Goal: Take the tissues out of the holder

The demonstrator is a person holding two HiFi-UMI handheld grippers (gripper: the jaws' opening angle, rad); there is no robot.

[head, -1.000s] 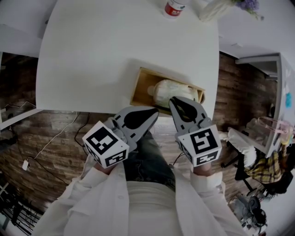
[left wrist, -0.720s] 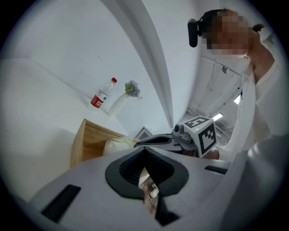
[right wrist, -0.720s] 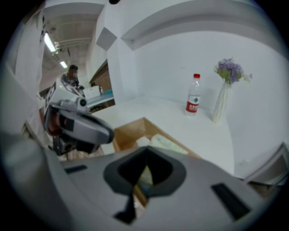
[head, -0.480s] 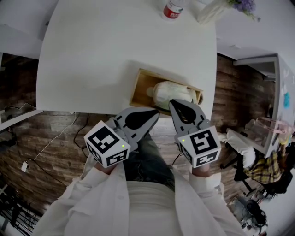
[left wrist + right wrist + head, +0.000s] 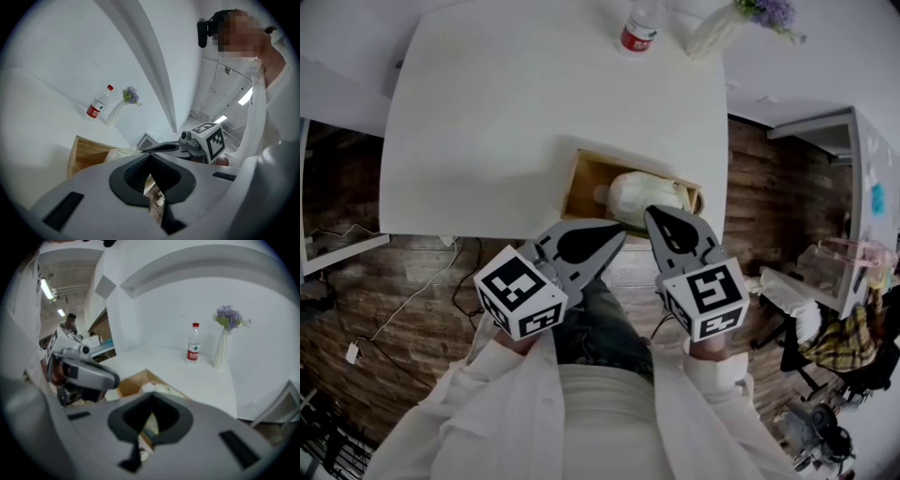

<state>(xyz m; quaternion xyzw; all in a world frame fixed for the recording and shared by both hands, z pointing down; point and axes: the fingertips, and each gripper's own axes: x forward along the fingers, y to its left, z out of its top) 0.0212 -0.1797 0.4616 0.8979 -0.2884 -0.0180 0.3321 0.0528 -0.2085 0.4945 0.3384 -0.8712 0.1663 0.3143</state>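
A wooden holder (image 5: 579, 184) stands at the near edge of the white table (image 5: 487, 112), with a pale tissue pack (image 5: 642, 194) lying inside it. My left gripper (image 5: 617, 232) hovers just short of the holder's near wall, shut and empty. To its right, my right gripper (image 5: 653, 213) is shut too, its tip over the near side of the pack with nothing visibly held. In the left gripper view the holder (image 5: 86, 152) and pack (image 5: 119, 153) lie ahead of the jaws. The right gripper view shows the holder (image 5: 131, 383) and pack (image 5: 161, 390) just beyond the jaws.
A water bottle (image 5: 637, 28) and a vase of purple flowers (image 5: 717, 28) stand at the table's far edge. The person's legs and a wood-plank floor lie below the grippers. Shelving and clutter (image 5: 853, 309) sit off to the right.
The table and holder sit slightly higher in the head view. Both grippers stay in much the same place in front of the body.
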